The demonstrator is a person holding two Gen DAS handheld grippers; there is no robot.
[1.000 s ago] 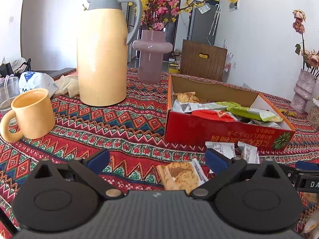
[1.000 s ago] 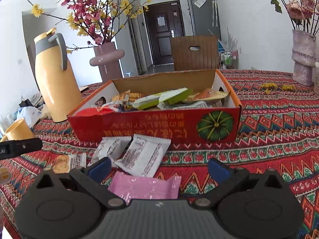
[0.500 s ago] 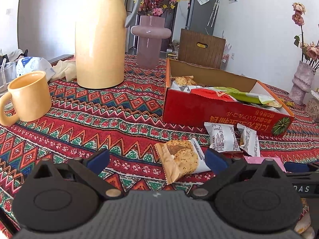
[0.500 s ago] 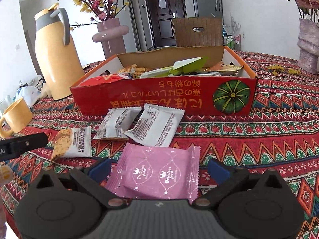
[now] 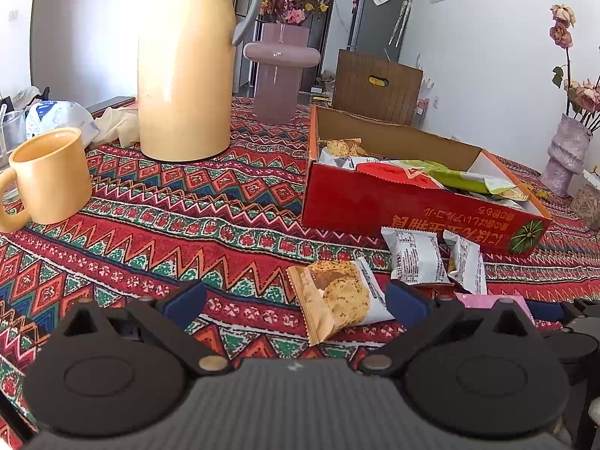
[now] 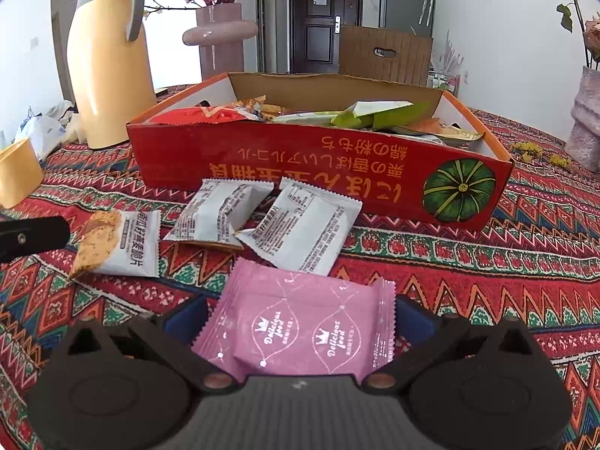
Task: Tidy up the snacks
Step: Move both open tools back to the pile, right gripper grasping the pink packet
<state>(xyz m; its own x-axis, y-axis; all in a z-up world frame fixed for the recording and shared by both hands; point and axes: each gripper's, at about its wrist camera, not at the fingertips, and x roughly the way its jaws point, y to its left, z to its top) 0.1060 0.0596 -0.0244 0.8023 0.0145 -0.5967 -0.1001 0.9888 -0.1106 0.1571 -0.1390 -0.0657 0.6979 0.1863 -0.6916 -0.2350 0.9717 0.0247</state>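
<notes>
A patterned cloth [image 5: 180, 225] is seen from low down, with the red box [image 6: 300, 165] of snacks set at 12 o'clock in the right view and at 2 o'clock in the left view. Compared with a second ago, both cameras are tilted further down toward the cloth, and the loose packets are seen larger and fuller in each frame, which is judged to mean that pick-ups are being lined up rather than begun.

The thermos [image 5: 185, 63] is now cropped at the top of the left view, where its lid was seen whole earlier; the mug [image 5: 48, 176] is kept at 9 o'clock.

The pink packet [image 6: 300, 322], glimpsed only as a strip a second ago, is now framed between the fingers of the right gripper [image 6: 300, 315], whose jaws are held wide, close beside its edges, with no grip taken. The cookie packet [image 5: 337, 296], formerly half hidden, is now shown whole, lying flat toward the right finger of the left gripper [image 5: 296, 300], also held wide and empty.

Two white packets [image 6: 262, 225] are left just in front of the box, untouched. Four snacks are judged still to be boxed.
</notes>
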